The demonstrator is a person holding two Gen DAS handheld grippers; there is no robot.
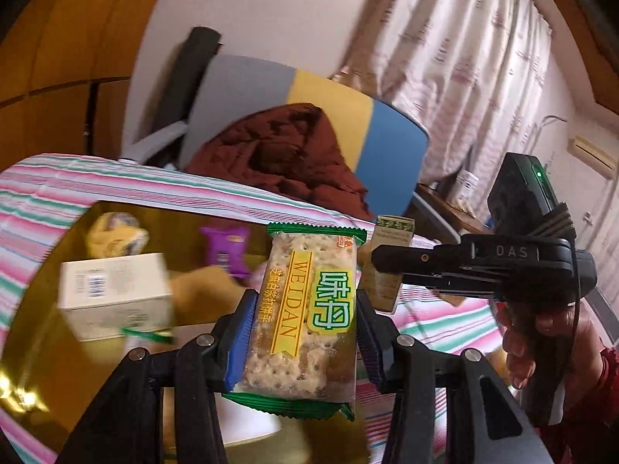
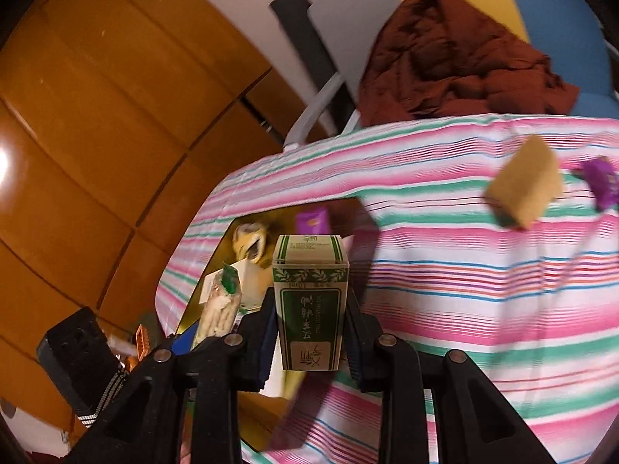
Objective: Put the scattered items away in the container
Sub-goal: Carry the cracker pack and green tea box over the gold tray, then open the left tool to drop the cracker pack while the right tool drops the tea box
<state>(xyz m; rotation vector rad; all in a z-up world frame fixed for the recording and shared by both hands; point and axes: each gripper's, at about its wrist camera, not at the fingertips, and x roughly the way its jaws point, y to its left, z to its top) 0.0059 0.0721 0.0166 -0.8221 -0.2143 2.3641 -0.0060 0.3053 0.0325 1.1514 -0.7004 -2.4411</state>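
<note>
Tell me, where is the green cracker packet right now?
The cracker packet is clamped in the left gripper, held above the gold container. To its right, the right gripper holds a green and white box.

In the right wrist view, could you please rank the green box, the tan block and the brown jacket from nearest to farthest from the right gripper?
1. Green box: held between the right gripper's fingers.
2. Tan block: up right on the striped cloth.
3. Brown jacket: farthest, on the chair beyond the table.
</note>
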